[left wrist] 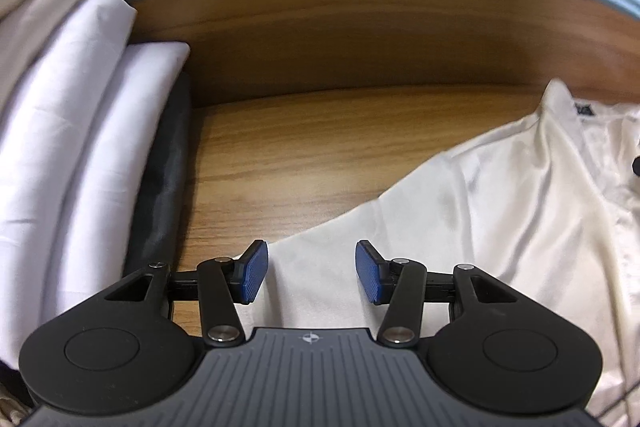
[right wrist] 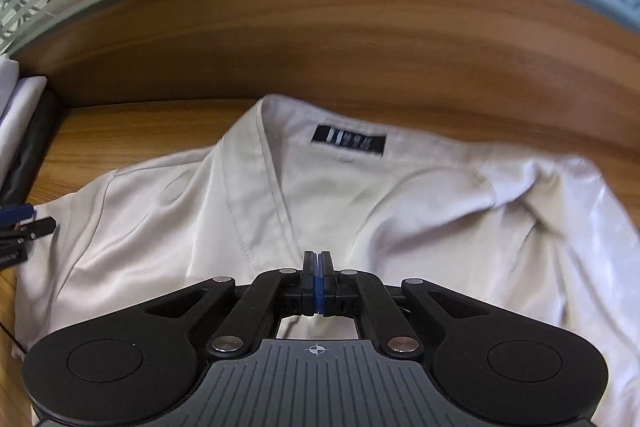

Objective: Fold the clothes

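A cream satin shirt (right wrist: 180, 219) lies spread on the wooden table (right wrist: 132, 127), collar and dark neck label (right wrist: 348, 141) at the far side. My right gripper (right wrist: 318, 261) is shut, its blue pads pressed together right over the shirt's front edge below the collar; whether cloth is pinched between them does not show. In the left wrist view the shirt (left wrist: 500, 207) fills the right side. My left gripper (left wrist: 312, 275) stands open above the shirt's left edge, with nothing between its pads. Its fingers (right wrist: 24, 223) also show at the left border of the right wrist view.
A stack of folded white and pale clothes (left wrist: 80, 147) lies at the left on a dark folded item (left wrist: 168, 167). A raised wooden back panel (left wrist: 360, 27) runs along the table's far side, with a grey rim and frosted glass above it. Bare table (left wrist: 300, 155) lies between stack and shirt.
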{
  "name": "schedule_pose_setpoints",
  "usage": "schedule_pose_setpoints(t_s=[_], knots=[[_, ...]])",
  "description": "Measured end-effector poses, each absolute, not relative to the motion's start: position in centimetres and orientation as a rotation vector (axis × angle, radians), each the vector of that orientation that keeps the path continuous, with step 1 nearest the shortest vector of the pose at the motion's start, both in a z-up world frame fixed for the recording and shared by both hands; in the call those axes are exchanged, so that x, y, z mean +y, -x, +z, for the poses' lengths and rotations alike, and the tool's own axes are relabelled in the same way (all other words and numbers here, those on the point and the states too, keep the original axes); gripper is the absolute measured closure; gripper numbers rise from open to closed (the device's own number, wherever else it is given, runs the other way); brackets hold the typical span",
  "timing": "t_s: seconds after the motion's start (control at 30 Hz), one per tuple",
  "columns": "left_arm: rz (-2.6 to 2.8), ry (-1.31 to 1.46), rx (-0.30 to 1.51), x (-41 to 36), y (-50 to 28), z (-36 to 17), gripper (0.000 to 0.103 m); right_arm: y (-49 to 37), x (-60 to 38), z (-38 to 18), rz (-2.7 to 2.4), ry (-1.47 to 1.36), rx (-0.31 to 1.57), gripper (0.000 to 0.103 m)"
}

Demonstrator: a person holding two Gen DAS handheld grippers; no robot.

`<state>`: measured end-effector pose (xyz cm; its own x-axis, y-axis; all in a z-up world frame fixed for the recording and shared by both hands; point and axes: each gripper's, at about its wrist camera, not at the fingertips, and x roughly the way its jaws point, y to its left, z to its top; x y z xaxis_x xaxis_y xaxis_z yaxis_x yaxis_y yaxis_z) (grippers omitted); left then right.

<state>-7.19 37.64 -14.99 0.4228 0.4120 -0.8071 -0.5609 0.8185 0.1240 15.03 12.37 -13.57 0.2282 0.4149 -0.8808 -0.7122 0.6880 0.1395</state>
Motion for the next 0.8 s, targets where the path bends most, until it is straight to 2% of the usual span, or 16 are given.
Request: schedule_pose_setpoints(t_s=[0.07,0.2,0.23,0.6,0.73,0.8], knots=[[0.597,0.206,0.940,37.6,7.8,-13.7,0.049,-15.2,11.5,-12.7,0.807,0.286,1.116,0.098],[0.547,0.249,0.919,36.8,9.4,-11.4,0.049,-14.0,9.5,-11.5,0.826,0.209,1.198,0.082],[0.533,0.255,0.920,36.4,9.8,-11.1,0.049,-13.4,9.1,-11.6,0.830,0.191,1.220,0.082],[0.238,0.299,0.982,29.9,14.3,-12.4,0.049,-7.7,6.9,-14.9,0.847,0.017,1.411,0.063],[0.220,0.312,1.029,28.8,14.3,-14.5,0.049,-7.4,6.9,-16.0,0.837,-0.028,1.425,0.066],[0.245,0.314,1.052,28.9,14.2,-15.4,0.049,-7.5,7.1,-16.2,0.841,-0.044,1.423,0.092]])
